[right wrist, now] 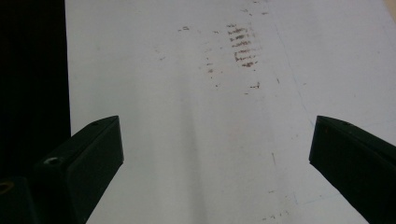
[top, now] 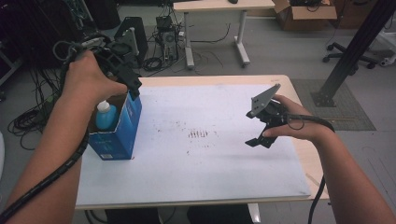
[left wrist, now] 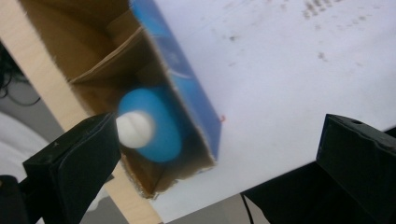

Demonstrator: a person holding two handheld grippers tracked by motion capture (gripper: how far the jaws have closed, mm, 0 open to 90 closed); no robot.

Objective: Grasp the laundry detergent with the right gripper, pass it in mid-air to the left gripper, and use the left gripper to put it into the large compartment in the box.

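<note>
High view: bottle [top: 105, 115] stands upright in box [top: 122, 130], cap up; both claws apart.

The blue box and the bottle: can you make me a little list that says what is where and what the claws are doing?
box: blue box, top open, upright near the table's left edge
bottle: blue bottle with a white cap, standing inside the box
left claw: left claw above the box's open top, jaws wide apart, holding nothing
right claw: right claw over the white mat, jaws wide apart, holding nothing
mat: white mat with brown smudges in the middle
</note>
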